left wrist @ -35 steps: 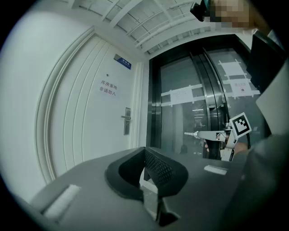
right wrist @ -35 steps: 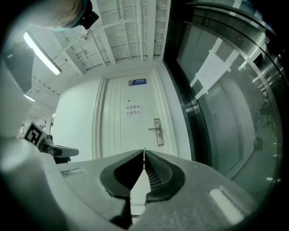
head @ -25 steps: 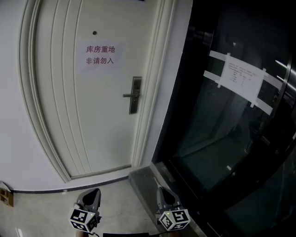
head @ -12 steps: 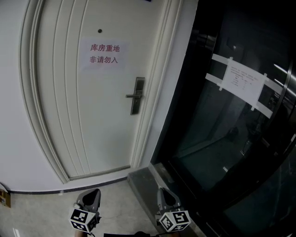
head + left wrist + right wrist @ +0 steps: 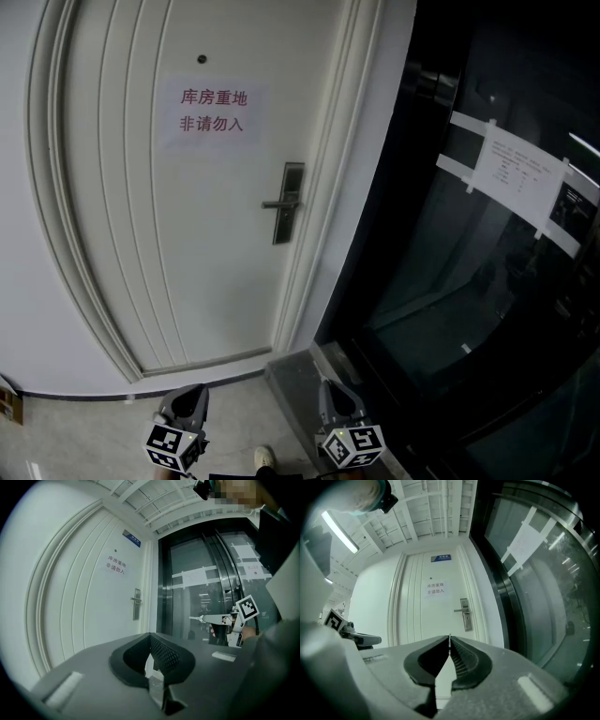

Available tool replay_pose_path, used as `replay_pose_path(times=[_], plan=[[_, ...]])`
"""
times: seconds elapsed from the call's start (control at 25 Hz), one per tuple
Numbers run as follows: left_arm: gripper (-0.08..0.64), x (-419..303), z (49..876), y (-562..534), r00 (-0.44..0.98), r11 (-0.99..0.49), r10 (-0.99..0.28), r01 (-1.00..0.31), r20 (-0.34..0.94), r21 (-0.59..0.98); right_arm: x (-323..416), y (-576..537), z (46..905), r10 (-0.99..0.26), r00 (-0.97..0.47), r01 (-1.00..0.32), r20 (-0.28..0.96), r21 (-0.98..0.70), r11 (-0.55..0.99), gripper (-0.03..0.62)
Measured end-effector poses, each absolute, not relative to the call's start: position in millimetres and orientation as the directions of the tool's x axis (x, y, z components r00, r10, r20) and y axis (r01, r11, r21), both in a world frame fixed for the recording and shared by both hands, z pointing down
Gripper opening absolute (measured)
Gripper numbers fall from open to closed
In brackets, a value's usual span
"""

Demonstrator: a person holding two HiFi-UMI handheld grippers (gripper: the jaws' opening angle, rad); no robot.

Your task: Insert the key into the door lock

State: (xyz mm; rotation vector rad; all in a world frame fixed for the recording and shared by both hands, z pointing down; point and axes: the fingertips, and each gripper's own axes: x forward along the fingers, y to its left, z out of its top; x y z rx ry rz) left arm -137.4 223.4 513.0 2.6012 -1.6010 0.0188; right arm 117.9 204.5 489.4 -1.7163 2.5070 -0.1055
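The white door (image 5: 169, 234) carries a metal lock plate (image 5: 289, 202) with a lever handle, some way ahead of both grippers. The lock plate (image 5: 465, 615) sits just above the right jaw tips in the right gripper view, and the lock plate (image 5: 136, 604) is small and far in the left gripper view. My right gripper (image 5: 337, 405) is shut on a thin key; the key (image 5: 196, 618) pokes out towards the door. My left gripper (image 5: 187, 405) is level beside it, jaws closed together with nothing between them.
A paper sign with red characters (image 5: 212, 111) is stuck on the door. Dark glass panels (image 5: 487, 281) with a taped sheet (image 5: 514, 173) fill the right. A metal sill (image 5: 300, 375) lies at the door frame's foot. A shoe (image 5: 265, 457) shows between the grippers.
The door and lock plate have grown larger and slid right and down in the head view. A shoe has come into view at the bottom. Both grippers look unchanged.
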Motion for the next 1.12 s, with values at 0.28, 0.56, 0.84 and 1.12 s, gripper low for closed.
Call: replay_pose_path(times=[0.28, 0.56, 0.84, 1.12], plan=[[0.003, -122, 508, 141, 0.441, -0.437, -0.895, -0.897, 0.065, 0.066, 127, 115, 487, -0.924, -0.382, -0.915, -0.013, -0.137, 0.38, 0.011], [0.003, -109, 511, 66, 0.408, -0.402, -0.911, -0.911, 0.056, 0.088, 131, 35, 491, -0.899, -0.437, -0.892, -0.025, -0.112, 0.437, 0.011], [0.003, -104, 514, 24, 0.378, -0.373, -0.922, -0.925, 0.077, 0.08, 134, -16, 503, -0.886, -0.464, -0.875, -0.01, -0.147, 0.46, 0.011], [0.003, -98, 517, -21, 0.39, -0.383, -0.915, -0.92, 0.099, 0.084, 133, -58, 506, -0.886, -0.465, -0.873, -0.006, -0.163, 0.459, 0.012]])
